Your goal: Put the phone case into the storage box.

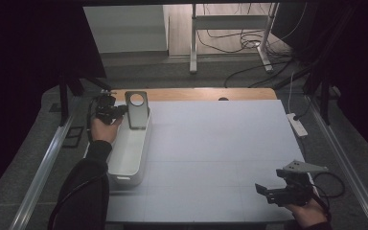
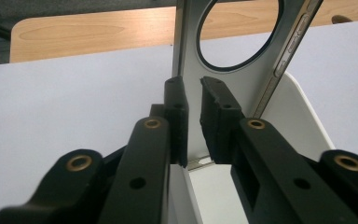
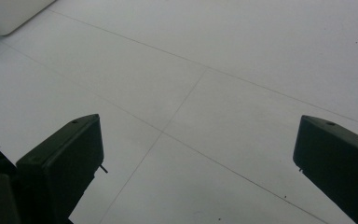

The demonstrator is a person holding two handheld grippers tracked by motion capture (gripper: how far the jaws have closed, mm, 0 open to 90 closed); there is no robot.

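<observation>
Left gripper (image 1: 120,111) at far end of white tray (image 1: 124,178), near table's far-left corner. Jaws nearly together, pinching lower edge of a grey metal phone shell (image 1: 136,110), flat plate with large round cutout near top. Seen close in left gripper view: shell (image 2: 242,79) standing upright between the pads, side buttons along its right edge, bottom edge at or just above tray's far end; contact with tray floor not clear. Tray (image 2: 303,121) rim curving away beyond the right jaw. Right gripper (image 1: 268,191) low at near-right of white table (image 1: 220,143), well apart from tray and shell; jaws wide apart, nothing between them, bare tabletop beneath in right gripper view. Step in hand, by the look: shell gripped at the tray, either lifting out or setting in — cannot tell which. Next move calls for firm hold on thin edge, plate kept upright to avoid twisting in pads, tray rim to be cleared or met squarely. Right gripper free to steady tray if needed.
</observation>
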